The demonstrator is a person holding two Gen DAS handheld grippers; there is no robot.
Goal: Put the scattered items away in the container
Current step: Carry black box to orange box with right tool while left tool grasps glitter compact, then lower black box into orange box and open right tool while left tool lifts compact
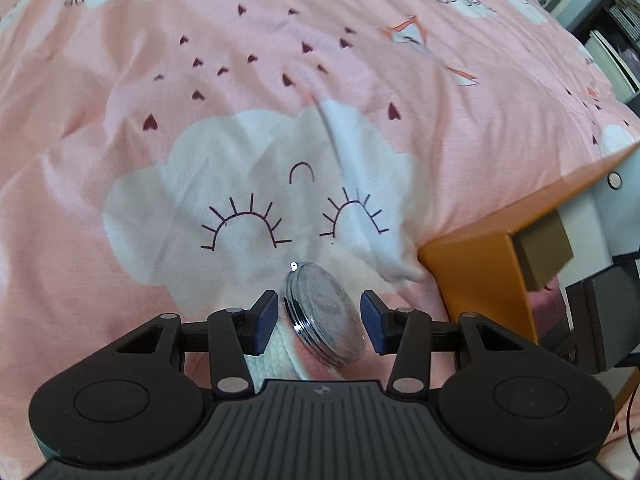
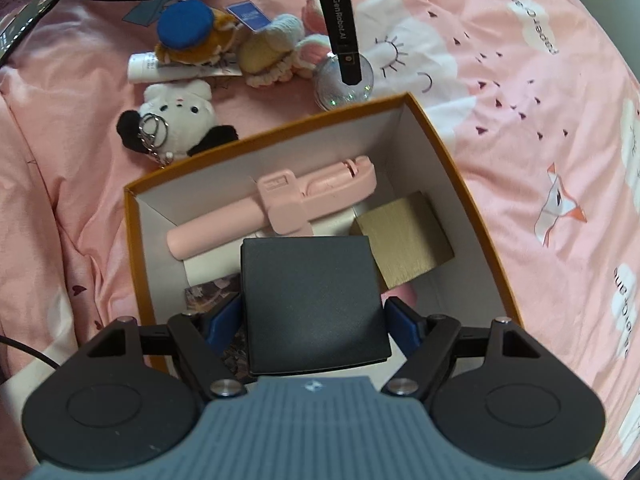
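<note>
In the left wrist view my left gripper [image 1: 319,322] is open around a round silver case [image 1: 325,316] that lies tilted on the pink bedspread; neither blue pad touches it. The case also shows in the right wrist view [image 2: 344,82] under the left gripper [image 2: 347,65]. My right gripper [image 2: 315,320] is shut on a black square box [image 2: 314,304] and holds it over the orange box [image 2: 472,216]. Inside lie a pink selfie stick [image 2: 280,206] and a gold block [image 2: 402,242].
On the bed beyond the orange box lie a white-and-black plush with a keyring [image 2: 176,124], a plush with a blue hat [image 2: 192,36], a knitted yellow toy [image 2: 268,52], a white tube [image 2: 160,68] and a blue card [image 2: 248,16]. Black cables run at far left.
</note>
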